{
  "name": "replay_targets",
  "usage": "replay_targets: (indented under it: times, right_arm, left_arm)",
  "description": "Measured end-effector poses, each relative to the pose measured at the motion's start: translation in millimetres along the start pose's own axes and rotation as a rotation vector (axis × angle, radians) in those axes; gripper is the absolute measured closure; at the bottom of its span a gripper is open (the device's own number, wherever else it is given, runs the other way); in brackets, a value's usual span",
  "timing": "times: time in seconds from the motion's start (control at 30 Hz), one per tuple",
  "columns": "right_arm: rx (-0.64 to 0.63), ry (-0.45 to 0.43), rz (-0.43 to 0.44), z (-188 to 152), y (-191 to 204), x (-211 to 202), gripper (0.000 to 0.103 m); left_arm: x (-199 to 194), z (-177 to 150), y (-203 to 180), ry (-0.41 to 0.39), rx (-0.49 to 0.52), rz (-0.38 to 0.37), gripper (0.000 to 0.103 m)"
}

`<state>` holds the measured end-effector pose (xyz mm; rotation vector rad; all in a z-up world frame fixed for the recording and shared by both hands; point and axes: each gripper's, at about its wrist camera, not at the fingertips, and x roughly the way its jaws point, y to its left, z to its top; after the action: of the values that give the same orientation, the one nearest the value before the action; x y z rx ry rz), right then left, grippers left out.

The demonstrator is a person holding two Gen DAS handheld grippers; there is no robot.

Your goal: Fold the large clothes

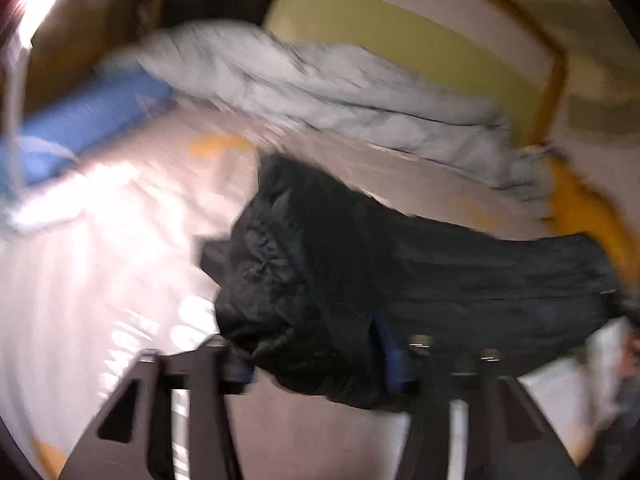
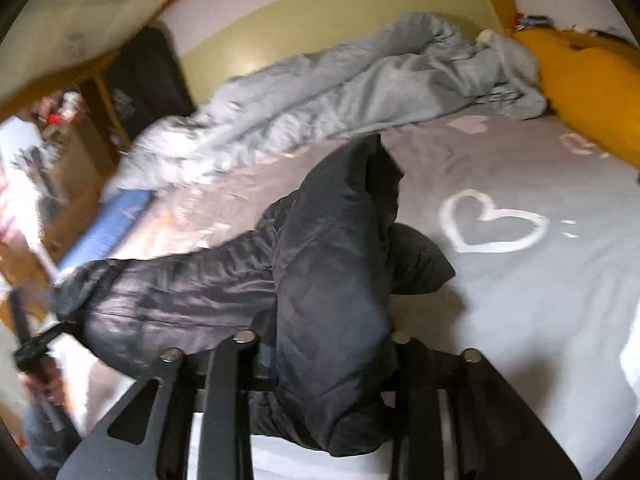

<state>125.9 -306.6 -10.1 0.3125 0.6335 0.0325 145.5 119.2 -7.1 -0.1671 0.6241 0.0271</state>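
Between both sets of fingers hangs a black padded jacket (image 2: 328, 280), lifted above the bed (image 2: 520, 300). My right gripper (image 2: 324, 364) pinches a thick fold of it. My left gripper (image 1: 320, 360) has padding bunched between its fingers; blur hides whether they press. The jacket's long axis runs sideways from one gripper to the other. Ahead of the fingers a grey duvet (image 2: 320, 96) and a blue item (image 1: 92, 120) crowd the far bed edge.

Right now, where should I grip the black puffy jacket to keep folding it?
Grip the black puffy jacket at its near edge, coming from the bedside. It lies stretched between the left gripper and right gripper, padding bunched there.
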Motion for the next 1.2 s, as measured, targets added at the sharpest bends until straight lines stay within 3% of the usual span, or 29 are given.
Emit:
replay_targets:
  times: [0.1,0.17,0.23,0.33,0.4,0.43,0.47,0.53,0.6,0.63,0.7,0.8,0.9,1.1,1.2]
  right_arm:
    - [-0.017,-0.053,-0.127,0.6,-0.7,-11.2,0.057]
    - [-0.048,-0.121,-0.173,-0.8,6.1,-20.1,0.048]
    - [-0.086,-0.210,-0.232,-0.8,14.6,-34.6,0.038]
    - [-0.159,-0.338,-0.255,-0.2,33.2,-59.3,0.028]
    - [-0.200,-0.354,-0.196,-2.2,49.2,-69.5,0.028]
    - [-0.216,-0.326,-0.146,-2.0,55.8,-70.7,0.028]
    - [-0.224,-0.282,-0.098,-0.3,62.4,-67.8,0.029]
    - [-0.201,-0.163,0.020,-3.3,71.5,-56.7,0.053]
    - [-0.136,-0.036,0.137,-10.5,74.3,-36.7,0.064]
    - [-0.113,0.024,0.184,-15.3,74.9,-25.4,0.072]
    - [-0.109,0.101,0.217,-27.0,83.7,-8.4,0.078]
    - [-0.148,0.116,0.198,-39.6,93.7,4.7,0.080]
    - [-0.128,0.107,0.255,-41.9,94.9,7.6,0.080]
    - [-0.140,0.102,0.291,-45.2,120.0,15.5,0.081]
    - [-0.158,0.134,0.275,-46.2,140.0,28.8,0.096]
  left_arm:
    - [-14.1,5.0,-10.6,-0.115,0.072,0.087,0.037]
    - [-26.1,7.7,-12.0,-0.179,0.081,0.100,0.029]
    - [-36.5,8.5,-11.8,-0.228,0.083,0.105,0.029]
    - [-46.7,8.9,-17.3,-0.247,0.107,0.004,0.029]
    - [-46.7,9.4,-21.5,-0.211,0.112,-0.088,0.034]
    - [-44.2,8.1,-27.3,-0.169,0.109,-0.150,0.042]
    - [-44.1,5.4,-31.4,-0.131,0.109,-0.192,0.048]
    - [-41.4,-1.0,-45.8,-0.068,0.116,-0.262,0.054]
    - [-35.7,-10.6,-62.3,-0.012,0.128,-0.310,0.055]
    - [-31.3,-14.7,-68.8,0.008,0.136,-0.323,0.055]
    - [-24.3,-23.5,-84.5,0.023,0.169,-0.325,0.055]
    - [-17.9,-34.0,-102.7,0.020,0.232,-0.307,0.055]
    - [-10.7,-41.3,-110.6,0.022,0.253,-0.286,0.055]
    - [-1.5,-42.9,-104.9,0.027,0.230,-0.260,0.055]
    - [0.1,-46.8,-102.2,-0.033,0.249,-0.213,0.055]
